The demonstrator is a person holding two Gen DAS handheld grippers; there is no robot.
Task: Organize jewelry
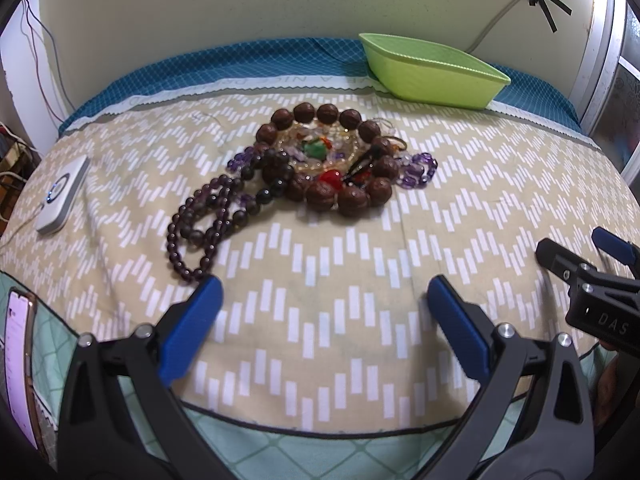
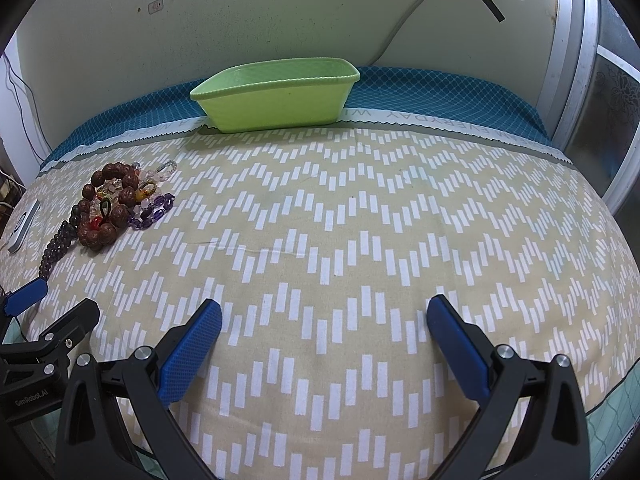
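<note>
A heap of jewelry (image 1: 320,160) lies on the patterned cloth: a bracelet of big brown walnut beads (image 1: 348,196), dark purple bead strings (image 1: 200,224), clear purple crystals (image 1: 416,168) and small coloured pieces. In the right wrist view the same heap (image 2: 108,208) sits at the far left. A light green tray (image 1: 436,72) (image 2: 276,96) stands empty at the back. My left gripper (image 1: 324,300) is open, short of the heap, nothing between its fingers. My right gripper (image 2: 324,320) is open over bare cloth, well right of the heap; it also shows at the left wrist view's right edge (image 1: 576,248).
A white device with a cable (image 1: 62,196) lies at the cloth's left edge. A phone (image 1: 18,364) with a lit screen rests at the near left. The wall (image 2: 280,12) runs close behind the green tray, with a cable taped to it.
</note>
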